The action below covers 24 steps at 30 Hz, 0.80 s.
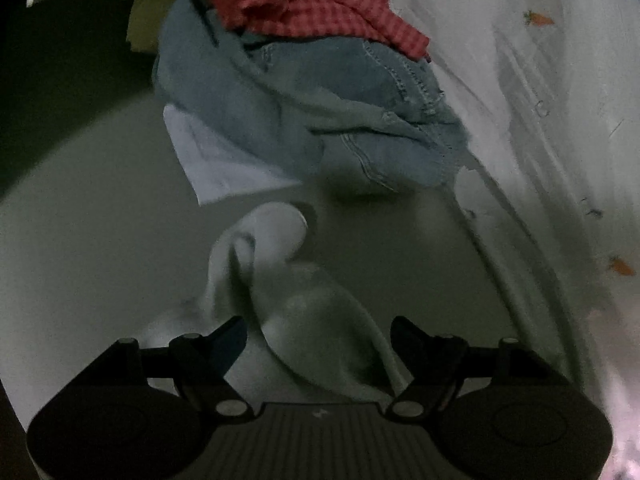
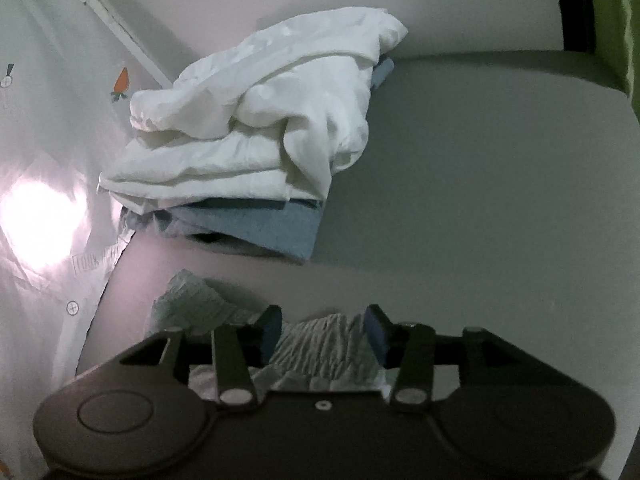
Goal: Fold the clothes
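Boxed lettering on carrot-print cloth (image 2: pixel 60 184), too blurred to read

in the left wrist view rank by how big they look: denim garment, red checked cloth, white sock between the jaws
1. denim garment, clearly largest.
2. and 3. red checked cloth and white sock look alike; the cloth is cut off by the frame and the sock lies nearer the camera, so unranked.

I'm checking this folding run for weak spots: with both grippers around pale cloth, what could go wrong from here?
1. The left gripper stands open around a twisted white sock-like cloth; closing may catch only one fold.
2. The right gripper is open over ribbed pale fabric, which could bunch.
3. The rumpled white garment sits loosely atop a folded blue cloth; a nudge may topple the stack.
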Tool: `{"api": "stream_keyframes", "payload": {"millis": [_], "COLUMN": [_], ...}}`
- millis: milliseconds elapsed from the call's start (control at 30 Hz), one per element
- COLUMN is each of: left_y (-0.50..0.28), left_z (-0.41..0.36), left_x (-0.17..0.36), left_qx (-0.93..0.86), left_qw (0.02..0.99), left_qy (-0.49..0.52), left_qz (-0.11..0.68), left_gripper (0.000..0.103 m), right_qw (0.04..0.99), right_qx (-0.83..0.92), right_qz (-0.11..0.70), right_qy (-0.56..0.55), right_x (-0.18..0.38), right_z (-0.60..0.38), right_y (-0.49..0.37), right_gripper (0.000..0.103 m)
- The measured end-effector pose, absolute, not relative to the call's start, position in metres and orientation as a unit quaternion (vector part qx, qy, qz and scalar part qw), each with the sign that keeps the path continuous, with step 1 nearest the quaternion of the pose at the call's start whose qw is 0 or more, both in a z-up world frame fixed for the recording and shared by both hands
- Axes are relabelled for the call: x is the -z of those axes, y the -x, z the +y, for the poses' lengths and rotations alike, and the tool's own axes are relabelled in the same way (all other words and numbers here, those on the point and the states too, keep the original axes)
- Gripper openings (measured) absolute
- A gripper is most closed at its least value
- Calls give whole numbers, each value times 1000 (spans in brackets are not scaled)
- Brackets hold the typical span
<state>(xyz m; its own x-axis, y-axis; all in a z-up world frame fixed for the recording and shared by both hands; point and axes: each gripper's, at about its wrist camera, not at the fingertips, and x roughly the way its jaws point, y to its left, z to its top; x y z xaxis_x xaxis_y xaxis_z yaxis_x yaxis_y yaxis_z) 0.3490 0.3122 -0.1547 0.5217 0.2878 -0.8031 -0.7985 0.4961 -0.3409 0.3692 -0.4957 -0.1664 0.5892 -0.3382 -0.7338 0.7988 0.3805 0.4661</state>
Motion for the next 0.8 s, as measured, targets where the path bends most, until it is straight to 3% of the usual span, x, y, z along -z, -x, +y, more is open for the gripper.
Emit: {"api": "stream_keyframes", "payload": {"millis": [200,267,333,367,433,533,667,800], "left_y": [-379,-386,-393,-395,-398,-397,-401,-399], "left_z": [343,350,354,350,348,347,342,333], "left_x": [167,176,185,185,186,176,129,39], "left_qx": [-398,-411,-421,-434,-434,-427,-397,-321], "left_qw": [761,746,733,735,740,748,784,851], "left_qy": [352,356,355,336,323,344,365,360], "left_qz": [373,385,399,399,399,374,308,205], "left_gripper": [75,58,26,15,3,2,2,2], "right_qw": [779,784,788,790,792,794,832,877], "right_qx": [350,347,343,340,338,339,329,303], "right_qz": [300,316,333,341,349,340,278,207], "right_qy": [-425,-407,-389,-380,-369,-373,-349,-311], "right_x": [172,176,179,181,183,182,152,101], "right_z": [-498,-495,-493,-491,-489,-491,-490,-494], "right_y": [-379,-384,-389,-392,-395,-393,-389,-387], "right_gripper": [57,57,49,45,19,7,5,0]}}
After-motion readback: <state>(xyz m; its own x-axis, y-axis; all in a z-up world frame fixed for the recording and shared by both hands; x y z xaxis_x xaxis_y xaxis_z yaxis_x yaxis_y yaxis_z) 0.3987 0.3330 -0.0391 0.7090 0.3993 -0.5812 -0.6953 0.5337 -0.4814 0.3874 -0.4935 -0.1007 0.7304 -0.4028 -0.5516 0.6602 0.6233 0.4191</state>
